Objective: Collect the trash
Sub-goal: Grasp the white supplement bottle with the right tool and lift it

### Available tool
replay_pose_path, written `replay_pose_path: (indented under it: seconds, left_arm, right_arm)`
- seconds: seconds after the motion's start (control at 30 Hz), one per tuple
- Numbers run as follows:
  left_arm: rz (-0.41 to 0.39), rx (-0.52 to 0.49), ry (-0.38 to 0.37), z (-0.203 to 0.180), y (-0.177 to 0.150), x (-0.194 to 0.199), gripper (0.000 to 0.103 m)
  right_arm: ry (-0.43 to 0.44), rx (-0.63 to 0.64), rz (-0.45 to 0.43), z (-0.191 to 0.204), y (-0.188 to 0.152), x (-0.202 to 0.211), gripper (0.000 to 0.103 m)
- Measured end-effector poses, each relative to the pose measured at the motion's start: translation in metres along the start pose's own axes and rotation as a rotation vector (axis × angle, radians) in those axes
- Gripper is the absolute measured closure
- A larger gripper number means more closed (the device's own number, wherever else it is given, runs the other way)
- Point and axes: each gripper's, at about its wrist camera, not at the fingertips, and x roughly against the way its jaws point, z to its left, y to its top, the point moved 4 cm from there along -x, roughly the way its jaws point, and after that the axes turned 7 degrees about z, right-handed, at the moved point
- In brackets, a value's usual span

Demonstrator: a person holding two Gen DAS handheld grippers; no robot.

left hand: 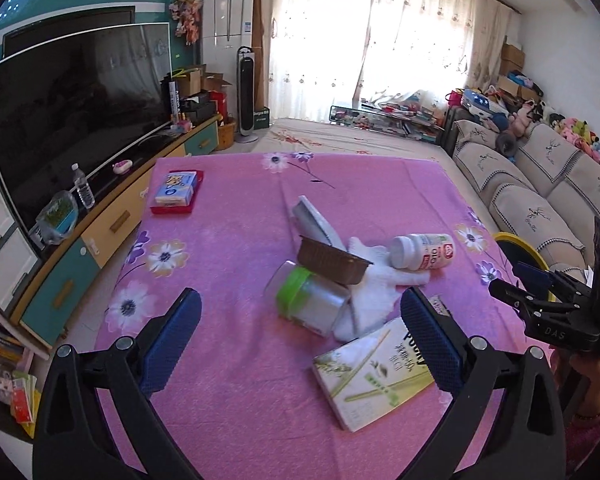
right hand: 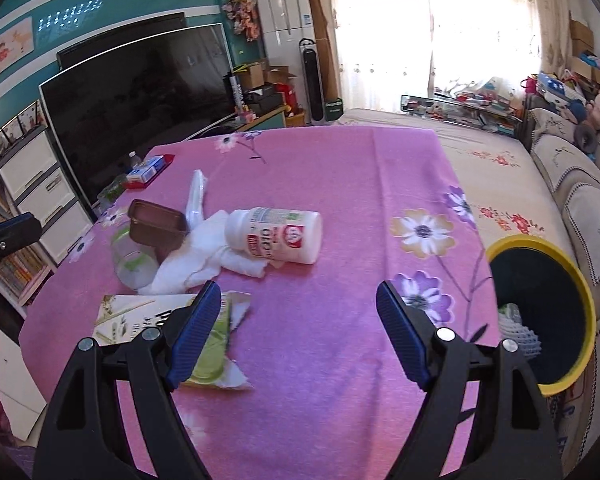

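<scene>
Trash lies on the pink flowered tablecloth [left hand: 236, 240]: a white pill bottle [left hand: 422, 257] on its side, a brown plastic tray [left hand: 332, 266], a clear jar with a green lid [left hand: 310, 302], crumpled white tissue [left hand: 374, 292] and a green Pocky box [left hand: 380, 380]. My left gripper [left hand: 300, 340] is open and empty above the near table, just short of the jar. My right gripper [right hand: 300, 332] is open and empty, hovering near the table's right part; the bottle [right hand: 278, 238] lies ahead of it. A yellow-rimmed bin [right hand: 540, 316] stands right of the table, with white foam netting [right hand: 516, 332] inside.
A blue box on a red tray [left hand: 176, 192] sits at the table's far left corner. A large TV [left hand: 76, 120] on a cabinet stands left. A sofa [left hand: 540, 200] runs along the right. The right gripper's body [left hand: 560, 308] shows at the left wrist view's right edge.
</scene>
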Motion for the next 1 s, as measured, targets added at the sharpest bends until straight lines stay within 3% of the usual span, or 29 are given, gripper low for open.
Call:
replay_pose_path:
  seconds: [0.23,0.57,0.73,1.0]
  left_arm:
    - [-0.015,0.058,0.018,0.03,-0.005,0.005,0.005]
    - [-0.005,0.048,0.005,0.031,-0.01,0.0,0.005]
    - [-0.008,0.028,0.009,0.021,-0.009,0.001,0.005]
    - [0.006,0.041,0.002,0.023,-0.009,-0.005,0.005]
  right_arm:
    - [0.06,0.084,0.069,0.047,-0.016,-0.017,0.027]
    - [0.128,0.13,0.136,0.056,-0.027,-0.021,0.027]
    - [-0.02,0.071,0.048,0.019,0.024,-0.027,0.027]
    - [-0.003,-0.064,0.101,0.01,0.054,-0.081,0.018]
